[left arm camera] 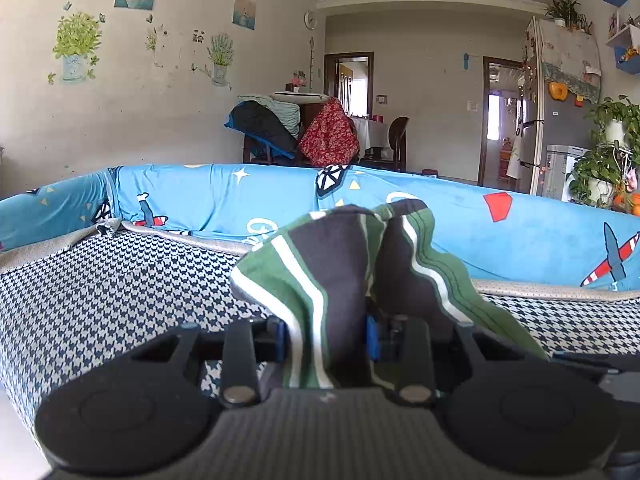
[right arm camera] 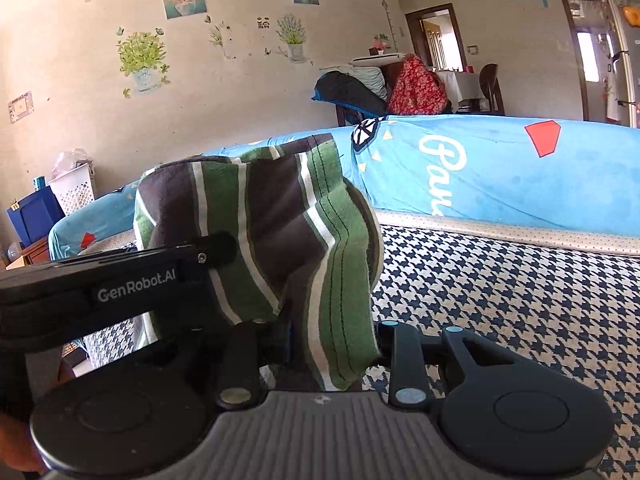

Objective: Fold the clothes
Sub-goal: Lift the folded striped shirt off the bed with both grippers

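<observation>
Item, held: striped garment (left arm camera: 332,280), green, dark grey and white, bunched between the fingers of my left gripper (left arm camera: 326,340); cloth fills the gap, blue pads (left arm camera: 372,338) pressed on a fold, the rest draping down to the right.

Item, beneath: houndstooth cover (left arm camera: 120,280), navy and white, spread over the seat.

Item, behind: blue sheet (left arm camera: 224,196) printed with planes and stars, laid along the backrest.

Item, far: chair heaped with a red floral cloth (left arm camera: 330,132); fridge (left arm camera: 560,120) at right, with potted plants (left arm camera: 608,152) just beside it.
</observation>
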A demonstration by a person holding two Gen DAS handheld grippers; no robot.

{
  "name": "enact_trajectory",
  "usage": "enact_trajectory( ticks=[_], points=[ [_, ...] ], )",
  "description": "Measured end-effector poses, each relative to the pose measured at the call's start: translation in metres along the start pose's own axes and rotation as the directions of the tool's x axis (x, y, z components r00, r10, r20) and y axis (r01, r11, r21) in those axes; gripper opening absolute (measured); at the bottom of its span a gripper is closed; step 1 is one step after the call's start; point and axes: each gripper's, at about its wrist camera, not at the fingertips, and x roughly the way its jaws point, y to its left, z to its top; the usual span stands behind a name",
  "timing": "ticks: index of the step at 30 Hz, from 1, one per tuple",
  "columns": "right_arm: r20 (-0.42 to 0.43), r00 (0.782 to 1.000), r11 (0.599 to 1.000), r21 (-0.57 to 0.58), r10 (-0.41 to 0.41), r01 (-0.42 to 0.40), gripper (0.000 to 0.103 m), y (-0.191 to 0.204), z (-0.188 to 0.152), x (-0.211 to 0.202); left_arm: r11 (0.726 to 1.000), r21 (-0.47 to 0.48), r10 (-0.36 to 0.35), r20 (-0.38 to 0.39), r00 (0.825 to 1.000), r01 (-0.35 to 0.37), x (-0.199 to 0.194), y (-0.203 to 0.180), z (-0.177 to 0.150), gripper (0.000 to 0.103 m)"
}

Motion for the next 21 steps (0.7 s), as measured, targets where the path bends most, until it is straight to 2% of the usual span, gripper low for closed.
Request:
enact_trajectory(
  ticks=[10, 21],
  points=[
    [0.007, 0.999, 0.999, -0.005, 0.038, -0.038, 0.028, 0.023, 0.008, 0.033, 0.997, -0.045, 0.064, 0.004, 0.998, -0.064, 0.012, 0.032, 0.008, 0.032],
    [0.007, 0.998, 0.997, -0.040, 0.069, -0.069, 0.028, 0.045, 0.014, 0.072, 0.986, -0.079, 0.144, -0.033, 0.989, -0.146, 0.041, 0.064, 0.015, 0.033]
  ],
)
